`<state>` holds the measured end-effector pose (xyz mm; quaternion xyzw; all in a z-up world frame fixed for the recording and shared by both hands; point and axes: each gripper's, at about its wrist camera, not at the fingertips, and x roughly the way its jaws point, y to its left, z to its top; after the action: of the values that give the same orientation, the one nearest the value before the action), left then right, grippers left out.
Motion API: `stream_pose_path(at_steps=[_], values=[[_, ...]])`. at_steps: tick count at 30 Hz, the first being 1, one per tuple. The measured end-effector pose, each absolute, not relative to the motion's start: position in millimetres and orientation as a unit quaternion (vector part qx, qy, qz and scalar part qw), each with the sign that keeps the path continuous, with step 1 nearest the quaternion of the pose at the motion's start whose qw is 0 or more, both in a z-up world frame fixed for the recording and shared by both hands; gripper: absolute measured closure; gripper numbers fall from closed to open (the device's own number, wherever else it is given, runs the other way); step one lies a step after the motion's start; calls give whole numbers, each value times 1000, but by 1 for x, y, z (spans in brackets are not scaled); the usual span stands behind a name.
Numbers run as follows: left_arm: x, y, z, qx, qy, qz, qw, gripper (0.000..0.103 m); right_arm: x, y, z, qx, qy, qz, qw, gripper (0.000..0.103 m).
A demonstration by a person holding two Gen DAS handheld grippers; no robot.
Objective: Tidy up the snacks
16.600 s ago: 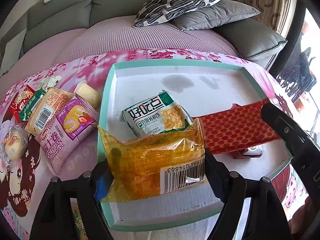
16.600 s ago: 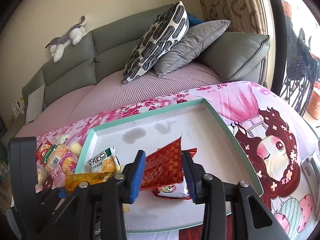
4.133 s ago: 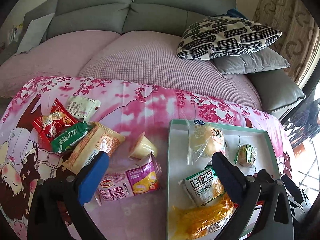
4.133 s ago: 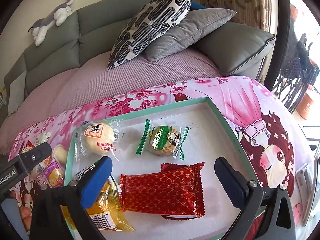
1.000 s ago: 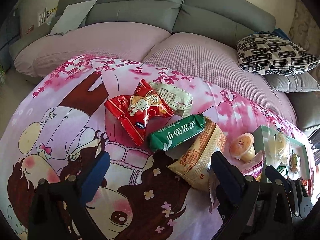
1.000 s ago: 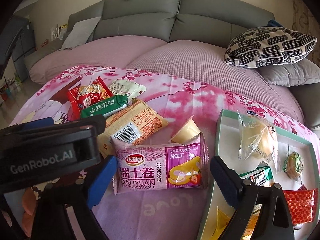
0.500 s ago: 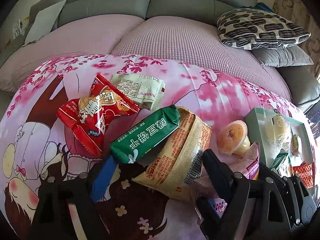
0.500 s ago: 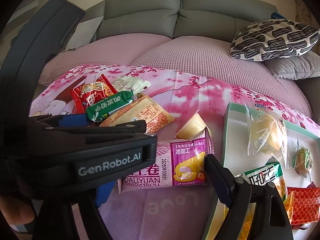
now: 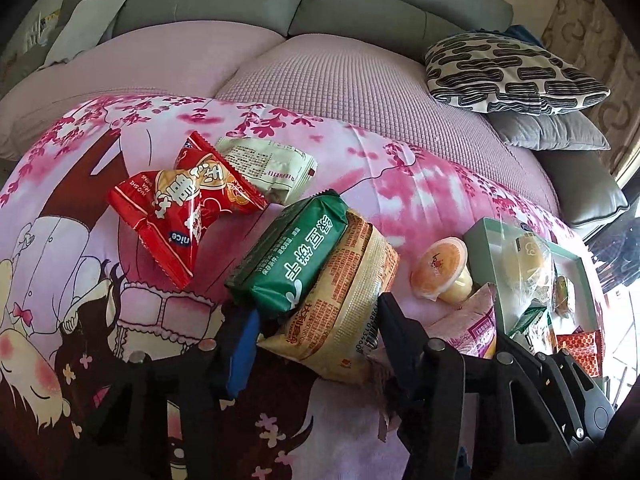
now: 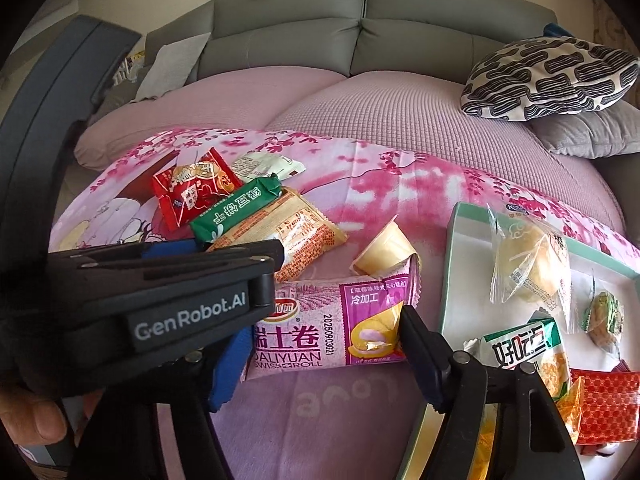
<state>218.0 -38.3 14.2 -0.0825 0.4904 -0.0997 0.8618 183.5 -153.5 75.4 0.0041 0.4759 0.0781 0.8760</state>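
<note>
A tan snack pack [image 9: 336, 320] lies on the pink cloth with a green pack [image 9: 296, 256] resting on its far end. My left gripper [image 9: 316, 332] straddles the tan pack's near end. Its jaws are closing and the pads stand right at the pack's sides, with no squeeze showing. In the right wrist view a pink Swiss roll pack [image 10: 328, 320] lies between the fingers of my right gripper [image 10: 324, 360]. Those jaws are closing too, a small gap left on each side. A teal-rimmed tray [image 10: 450, 272] to the right holds several packets.
A red packet [image 9: 180, 208], a pale packet [image 9: 272, 164] and a jelly cup [image 9: 440, 272] lie loose on the cloth. The left gripper's black housing [image 10: 160, 300] and a person's thumb [image 10: 36, 420] fill the right view's left side. Behind is a grey sofa with cushions [image 9: 512, 76].
My left gripper came down closer to the pile and its jaws narrowed around the tan pack. My right gripper's jaws narrowed around the pink pack without shifting place.
</note>
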Motion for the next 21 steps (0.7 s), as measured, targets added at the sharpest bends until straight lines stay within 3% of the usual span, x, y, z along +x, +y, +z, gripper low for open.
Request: stream_pose_path(at_steps=[11,21], values=[[195,-31,31,-110,483,-105,862,59,166,-150,96,1,473,89,877,29],[168,-13,32,-136,492,-86,856,59,140,-145,106,-9,472,100,876,30]])
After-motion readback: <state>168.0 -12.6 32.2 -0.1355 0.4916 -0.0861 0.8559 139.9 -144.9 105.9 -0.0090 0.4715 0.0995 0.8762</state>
